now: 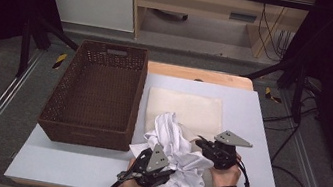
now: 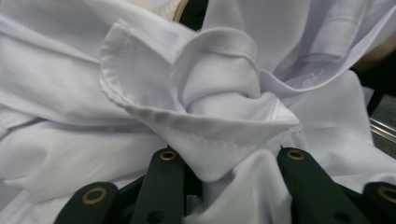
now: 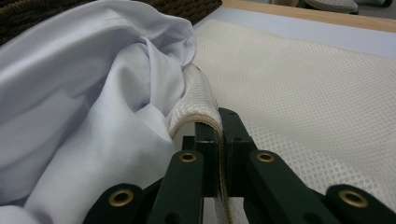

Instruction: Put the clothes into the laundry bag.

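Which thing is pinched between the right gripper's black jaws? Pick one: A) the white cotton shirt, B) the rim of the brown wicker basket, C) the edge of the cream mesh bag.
C: the right gripper is shut on the raised edge of the cream mesh bag, beside the white cotton shirt.

1. A white shirt (image 2: 140,93) lies crumpled close before the camera, in broad folds
2. At the middle, a stitched hem (image 2: 201,128) curls round on itself and stands up as a rolled loop
3. The point of that fold hangs down between the two black jaws of the left hand-held gripper (image 2: 224,161)
4. The jaws stand apart, with cloth bunched in the gap; whether their pads press on it cannot be told
5. At the top edge, a strip of cream mesh (image 2: 170,5) shows behind the shirt
6. At the far right, a bit of grey table (image 2: 385,121) shows past the cloth
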